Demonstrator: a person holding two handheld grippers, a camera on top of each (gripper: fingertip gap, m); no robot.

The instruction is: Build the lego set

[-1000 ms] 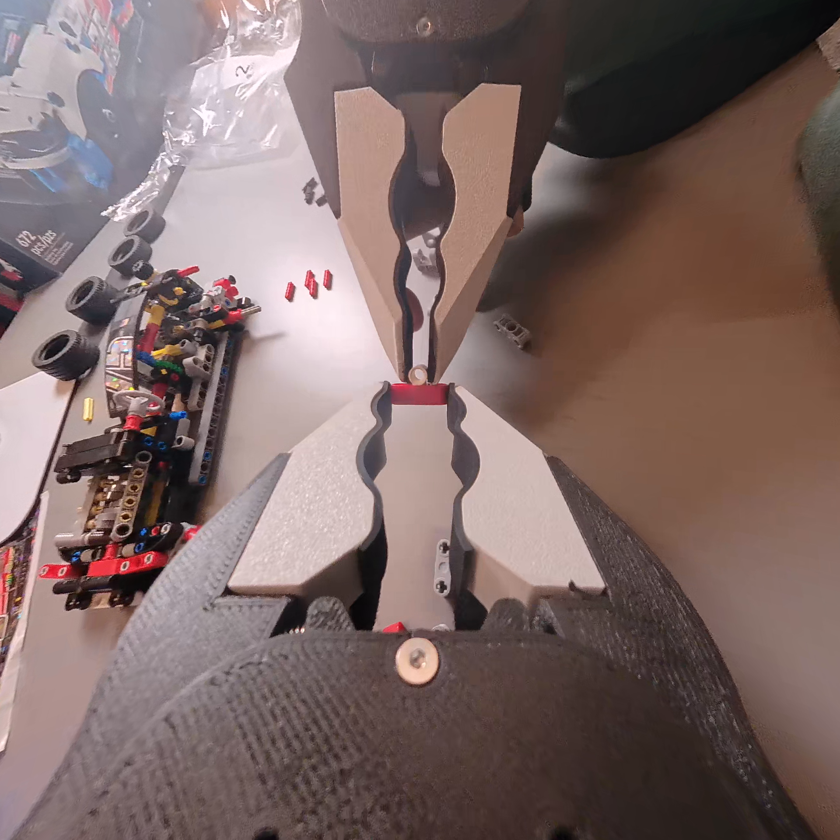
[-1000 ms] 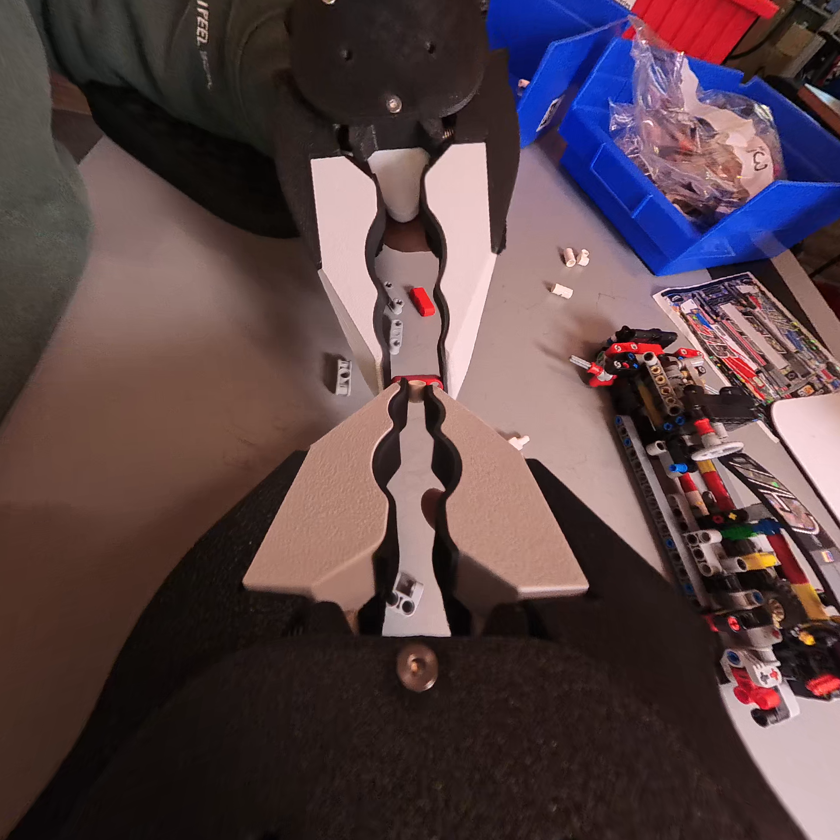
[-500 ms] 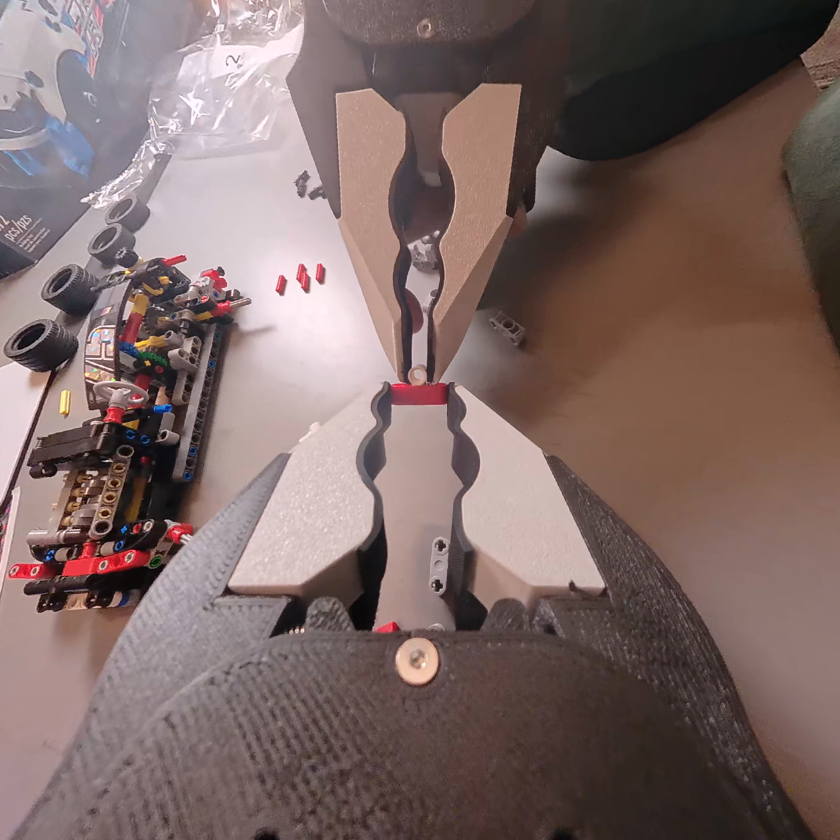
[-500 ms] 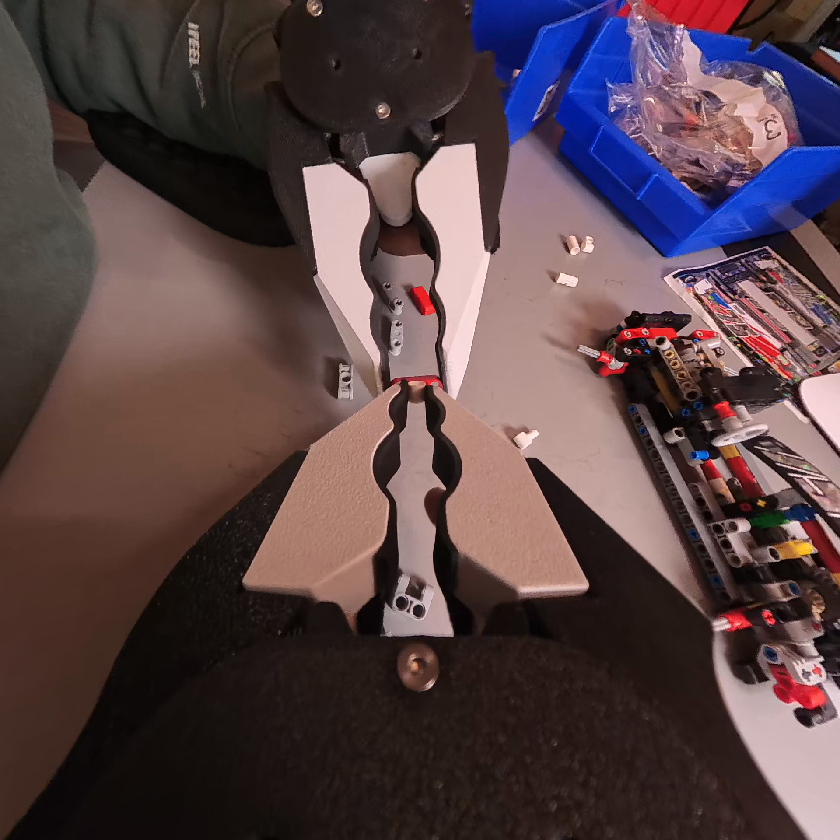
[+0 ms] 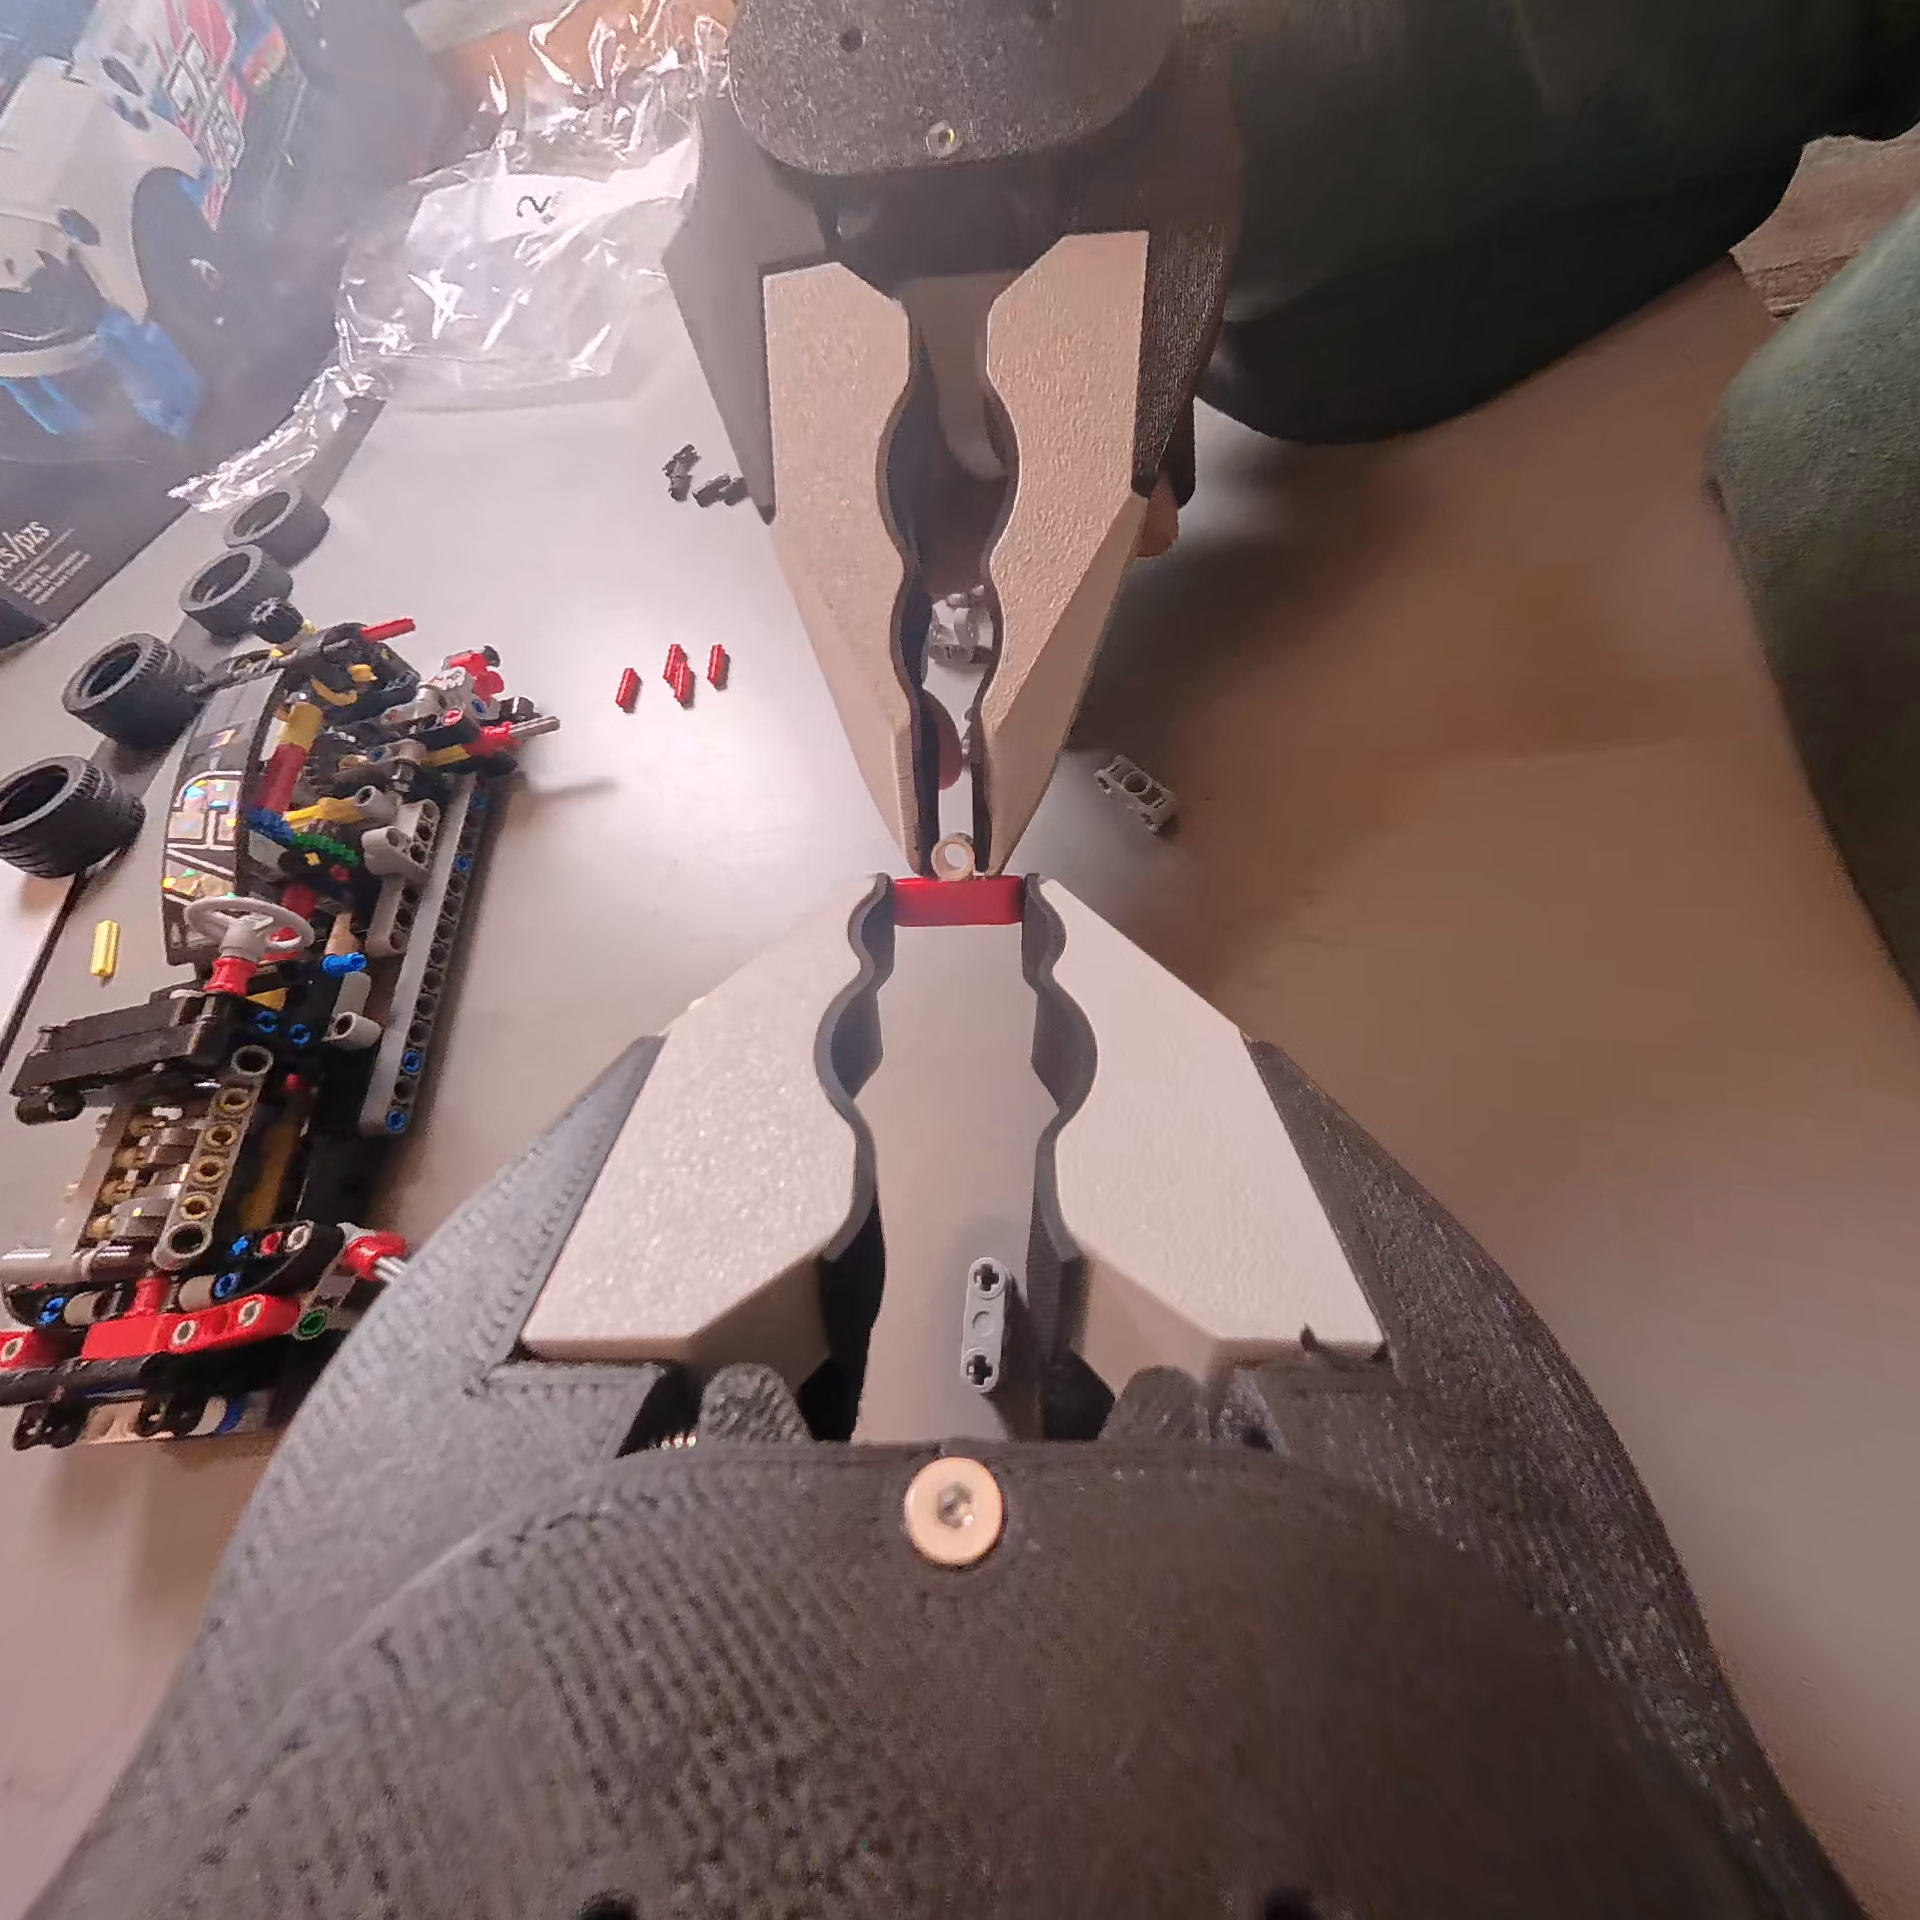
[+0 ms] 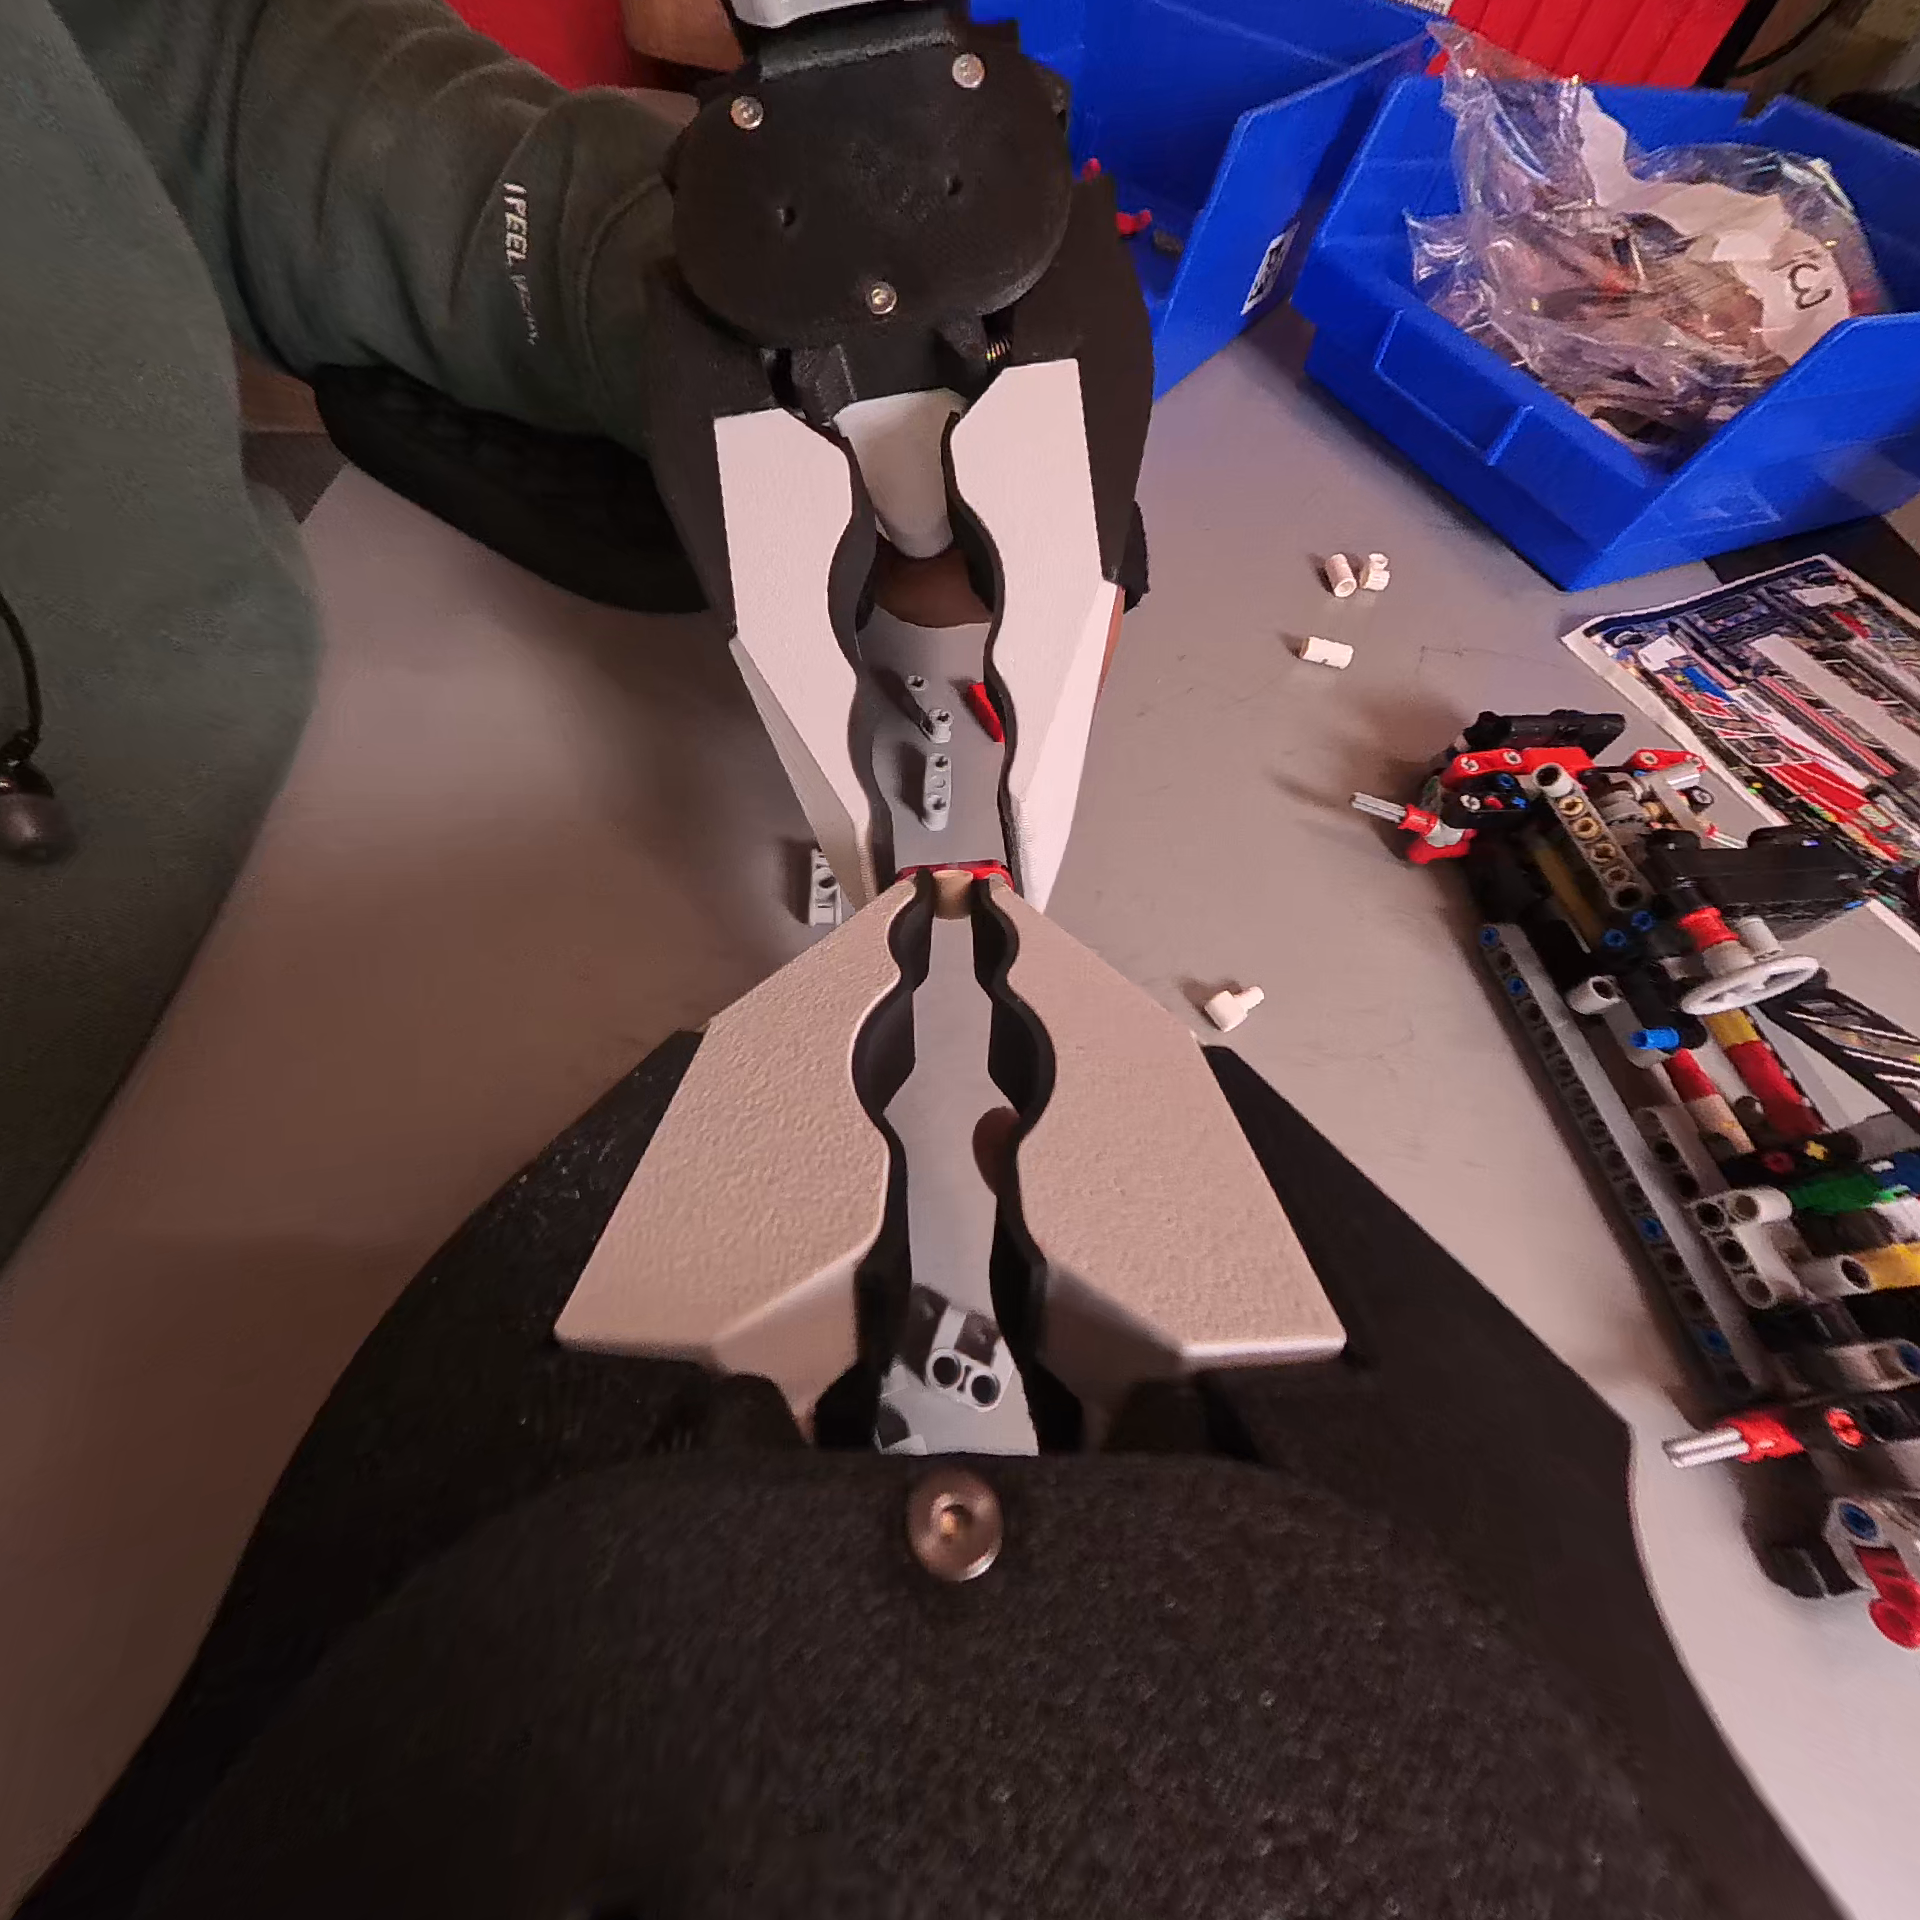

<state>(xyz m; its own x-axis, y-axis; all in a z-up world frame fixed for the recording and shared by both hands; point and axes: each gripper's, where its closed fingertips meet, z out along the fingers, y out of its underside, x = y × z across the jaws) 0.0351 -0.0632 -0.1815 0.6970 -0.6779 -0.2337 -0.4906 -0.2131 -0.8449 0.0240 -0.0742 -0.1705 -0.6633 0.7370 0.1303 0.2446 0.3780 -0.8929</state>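
The left hand-held gripper [image 5: 958,900] clamped a red piece [image 5: 958,900] tip to tip with the right hand-held gripper [image 6: 950,894], which pinched a tan pin [image 6: 950,891]. The car chassis [image 6: 1704,1122] lay on the surface [image 6: 1299,831]; a blue bin [image 6: 1621,343] held plastic bags of parts [image 6: 1642,249].

I seem to be working at a lab or workshop bench: a plain grey table [image 6: 1299,790], with blue parts bins [image 6: 1621,416] beyond my right fingers holding bagged pieces [image 6: 1642,270]. Left of my left fingers lie a half-built model car [image 5: 260,987], loose tyres [image 5: 125,691] and empty plastic bags [image 5: 499,260].
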